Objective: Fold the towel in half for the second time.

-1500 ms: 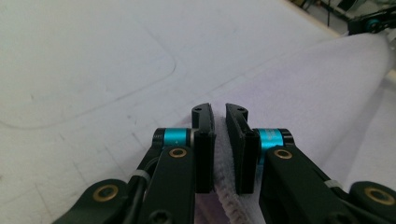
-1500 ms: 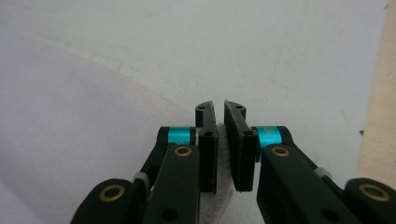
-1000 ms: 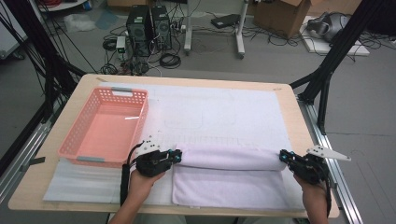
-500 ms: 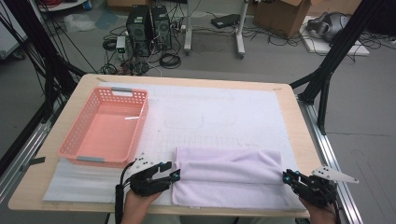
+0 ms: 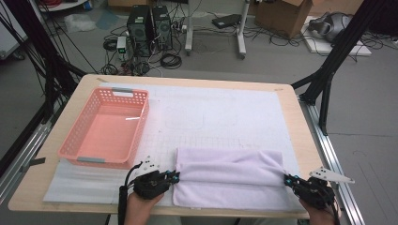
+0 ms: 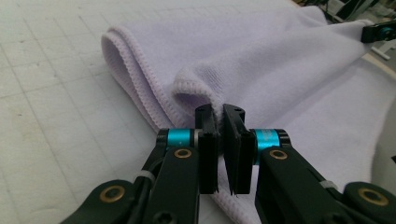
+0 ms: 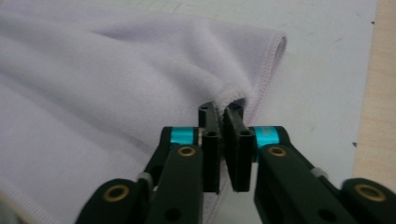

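Note:
A lavender towel (image 5: 230,180) lies folded on the white mat near the table's front edge. My left gripper (image 5: 175,177) is at the towel's left edge, held by a hand. In the left gripper view the towel (image 6: 280,70) has its hemmed fold pinched at the tips of the left gripper (image 6: 219,112), whose jaws have just been closing. My right gripper (image 5: 287,179) is at the towel's right edge. In the right gripper view the right gripper (image 7: 220,109) has just been closing too and nips the towel (image 7: 116,84) at its hem.
A pink plastic basket (image 5: 70,150) stands on the left of the table. A white gridded mat (image 5: 225,108) covers most of the wooden tabletop (image 5: 302,126). Black frame legs, computers and cables stand on the floor beyond the table.
Both grippers came toward the table's front edge, drawing the towel's upper layer over the lower. Half a second ago their jaws stood apart; now they are shut on the towel's ends.

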A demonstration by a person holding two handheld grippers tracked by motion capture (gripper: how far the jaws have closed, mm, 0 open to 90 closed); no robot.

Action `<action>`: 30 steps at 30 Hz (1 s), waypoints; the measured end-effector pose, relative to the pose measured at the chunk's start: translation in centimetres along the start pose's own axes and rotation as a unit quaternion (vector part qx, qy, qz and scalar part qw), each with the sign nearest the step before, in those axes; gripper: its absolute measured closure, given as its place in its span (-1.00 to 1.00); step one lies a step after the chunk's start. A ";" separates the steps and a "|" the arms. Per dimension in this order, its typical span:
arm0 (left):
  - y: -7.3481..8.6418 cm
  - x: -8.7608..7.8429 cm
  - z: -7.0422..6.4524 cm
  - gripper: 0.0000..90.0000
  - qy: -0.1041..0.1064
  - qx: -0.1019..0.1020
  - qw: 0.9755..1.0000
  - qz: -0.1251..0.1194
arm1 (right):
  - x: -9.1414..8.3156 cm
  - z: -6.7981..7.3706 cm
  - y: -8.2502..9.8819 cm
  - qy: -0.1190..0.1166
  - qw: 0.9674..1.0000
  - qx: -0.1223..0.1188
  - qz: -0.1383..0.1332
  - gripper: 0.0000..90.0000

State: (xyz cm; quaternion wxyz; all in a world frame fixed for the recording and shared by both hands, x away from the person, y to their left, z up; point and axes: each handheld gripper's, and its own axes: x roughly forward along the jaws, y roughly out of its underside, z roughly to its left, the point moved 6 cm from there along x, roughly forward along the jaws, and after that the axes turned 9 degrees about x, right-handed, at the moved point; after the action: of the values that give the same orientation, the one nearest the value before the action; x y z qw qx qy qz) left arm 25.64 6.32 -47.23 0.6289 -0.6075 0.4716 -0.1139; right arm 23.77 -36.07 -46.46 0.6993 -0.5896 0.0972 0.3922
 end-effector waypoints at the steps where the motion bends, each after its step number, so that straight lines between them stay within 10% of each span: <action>1: 0.0 -0.3 -0.1 0.87 0.000 0.000 1.000 -0.005 | -0.2 0.0 0.0 0.000 1.000 -0.003 -0.001 0.93; 6: 0.7 -1.6 -0.7 0.83 0.011 -0.009 1.000 -0.012 | -1.6 0.4 0.9 -0.013 1.000 -0.007 0.004 0.93; 10: 1.2 -2.5 -0.7 0.26 0.014 -0.041 0.999 -0.021 | -2.3 0.1 1.8 -0.005 1.000 0.005 0.025 0.54; 14: 0.3 -2.6 -0.8 0.14 0.017 -0.044 0.998 -0.046 | -3.4 0.0 0.8 -0.025 0.999 0.040 -0.022 0.34; 19: 0.5 -1.1 -1.3 0.44 0.026 -0.019 0.999 -0.016 | -2.3 0.7 0.4 -0.006 1.000 0.025 -0.018 0.37; 22: 0.9 -0.2 -1.1 0.76 0.010 -0.005 1.000 0.005 | -1.0 0.4 0.6 0.009 1.000 0.012 0.003 0.77; 30: 0.9 -2.6 -1.6 0.94 0.015 0.008 1.000 -0.023 | -3.0 1.1 1.3 -0.020 1.000 -0.019 -0.004 0.86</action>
State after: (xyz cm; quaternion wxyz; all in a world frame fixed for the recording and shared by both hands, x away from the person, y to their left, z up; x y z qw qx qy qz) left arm 22.69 7.31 -46.53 0.6239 -0.6116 0.4658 -0.1406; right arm 20.50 -36.44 -45.32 0.6915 -0.5953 0.0734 0.4026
